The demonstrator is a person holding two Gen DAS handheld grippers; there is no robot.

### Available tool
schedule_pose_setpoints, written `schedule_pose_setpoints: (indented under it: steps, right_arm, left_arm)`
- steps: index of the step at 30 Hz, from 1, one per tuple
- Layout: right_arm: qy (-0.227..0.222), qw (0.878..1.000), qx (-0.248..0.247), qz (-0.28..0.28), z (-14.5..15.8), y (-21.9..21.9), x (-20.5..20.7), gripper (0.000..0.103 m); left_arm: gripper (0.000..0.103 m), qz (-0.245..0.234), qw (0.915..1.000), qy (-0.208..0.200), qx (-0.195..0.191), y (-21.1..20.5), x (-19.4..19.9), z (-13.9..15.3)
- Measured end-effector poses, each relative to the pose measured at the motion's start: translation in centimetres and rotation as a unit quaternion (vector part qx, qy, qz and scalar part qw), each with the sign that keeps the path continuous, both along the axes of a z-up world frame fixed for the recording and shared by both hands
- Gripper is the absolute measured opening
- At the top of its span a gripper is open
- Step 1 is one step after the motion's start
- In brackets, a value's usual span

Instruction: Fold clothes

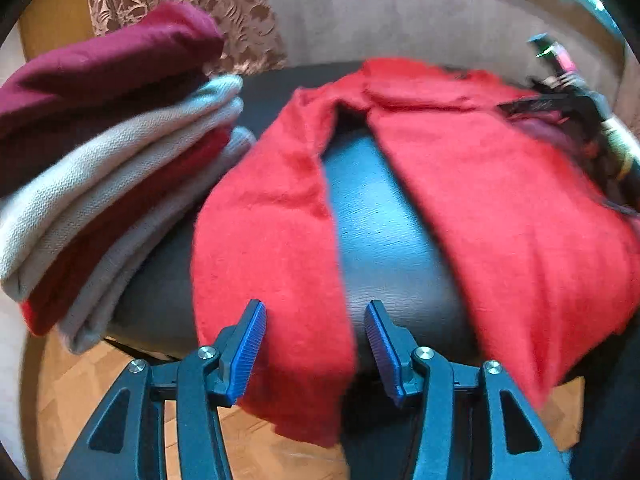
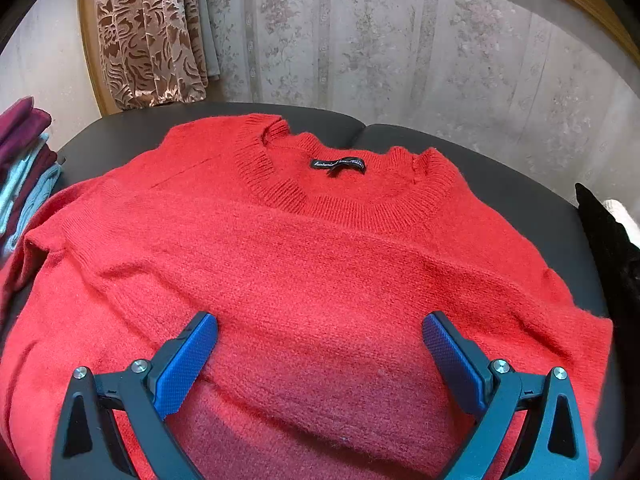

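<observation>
Right wrist view: fuzzy red sweater (image 2: 320,264) lies flat, collar away.

Left wrist view smeared all over; red sweater (image 1: 500,208) edges soft, its right side runs out of frame; sleeve (image 1: 272,264) end hangs past the table edge behind the left gripper (image 1: 316,352), tip hidden; folded stack (image 1: 104,184) cut off at left, item count unclear; dark object (image 1: 576,116) at upper right blurred, can't identify. Right wrist view: sweater hem hidden below the right gripper (image 2: 320,364); neck label (image 2: 338,164) text too small to read; black fabric (image 2: 608,240) cut by right edge, white thing behind it unidentifiable.
</observation>
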State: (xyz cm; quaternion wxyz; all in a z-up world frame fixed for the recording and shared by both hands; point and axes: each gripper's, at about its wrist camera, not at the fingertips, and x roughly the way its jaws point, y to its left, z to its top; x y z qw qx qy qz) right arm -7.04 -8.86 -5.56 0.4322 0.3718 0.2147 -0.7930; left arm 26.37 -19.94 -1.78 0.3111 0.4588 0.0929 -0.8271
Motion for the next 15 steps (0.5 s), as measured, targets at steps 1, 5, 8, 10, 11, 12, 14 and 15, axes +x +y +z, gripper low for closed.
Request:
schedule_pose_setpoints:
  steps: [1,5,8,10,11,12,14,15]
  right_arm:
    - [-0.001,1.0,-0.001,0.0,0.0,0.0,0.0,0.103]
    - [-0.004,1.0,-0.005,0.001,0.0,0.1,-0.2,0.103]
    - [-0.005,1.0,-0.006,0.001,-0.1,0.1,-0.2,0.103]
    - [-0.002,1.0,-0.001,0.001,-0.2,0.0,-0.2,0.103]
    - [0.0,1.0,0.001,0.001,-0.2,-0.1,-0.1,0.103]
    - [0.0,1.0,0.002,0.001,-0.2,-0.1,-0.1,0.103]
    - [0.0,1.0,0.002,0.001,-0.2,-0.1,-0.1,0.103]
    - [0.0,1.0,0.002,0.0,-0.2,-0.1,-0.1,0.103]
  left_arm:
    - [0.058,0.008,0.9999,0.006,0.006,-0.3,0.2,-0.1]
    - [0.075,0.048,0.9978,0.024,0.04,-1.7,1.0,-0.5]
    - [0.076,0.057,0.9969,0.019,0.051,-1.9,1.0,-0.5]
    - [0.073,0.055,0.9969,0.012,0.056,-1.9,0.8,-0.5]
    - [0.067,0.053,0.9968,0.009,0.06,-2.0,0.6,-0.5]
    - [0.058,0.048,0.9968,0.007,0.064,-2.0,0.5,-0.3]
    - [0.038,0.037,0.9967,0.003,0.072,-2.1,0.3,0.1]
    - [0.023,0.037,0.9968,-0.001,0.071,-2.3,0.3,0.3]
